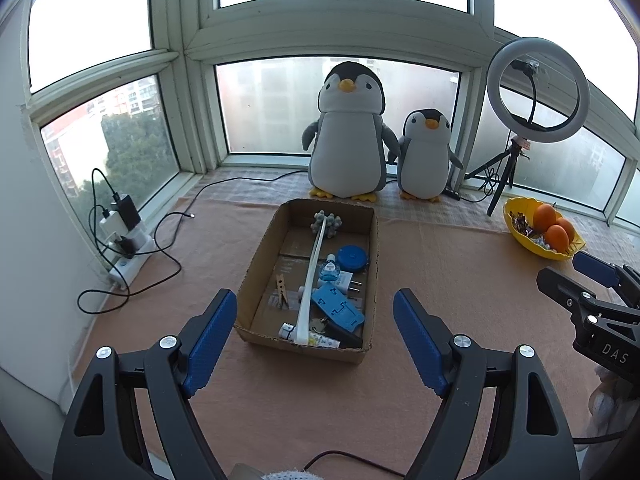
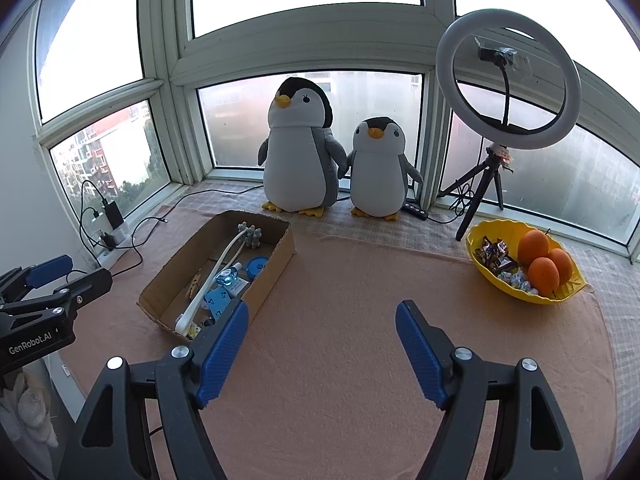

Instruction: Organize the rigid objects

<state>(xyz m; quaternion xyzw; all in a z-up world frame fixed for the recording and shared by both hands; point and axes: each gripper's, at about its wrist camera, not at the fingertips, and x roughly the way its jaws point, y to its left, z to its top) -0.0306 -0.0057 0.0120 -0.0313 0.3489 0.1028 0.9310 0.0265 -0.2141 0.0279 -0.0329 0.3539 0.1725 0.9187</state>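
Nearest to us, the left hand-held gripper (image 1: 314,336) stands wide with nothing between its blue pads, hanging over the peach cloth (image 1: 440,280) that covers the tabletop. The right hand-held gripper (image 2: 322,346) is likewise spread wide and empty, above a bare stretch of the same cloth, to the right of the box.

Just beyond the left gripper's fingertips we see the shallow cardboard box (image 1: 256,264), and the rigid objects lie inside it. A long white handle (image 1: 311,280) runs lengthwise through the box and ends at a grey knobbed massage head (image 1: 328,224) near the far wall. To its left lies a wooden clothespin (image 1: 282,289). To its right we find a small blue-liquid bottle (image 1: 329,269), a round blue tape measure (image 1: 351,258), a white plug adapter (image 1: 344,282) and a flat blue plastic piece (image 1: 338,307). At the near wall lie a few small items that we cannot make out clearly.

Further off, on the left by the window, a white power strip (image 1: 128,256) carries chargers and black cables. On the right sits a yellow bowl (image 2: 486,270) holding three oranges (image 2: 542,258) and wrapped sweets (image 2: 496,258). At the back, against the window, stand a large plush penguin (image 1: 347,136) and a small plush penguin (image 1: 426,156) side by side, with a ring light (image 2: 508,80) on a small tripod to their right.
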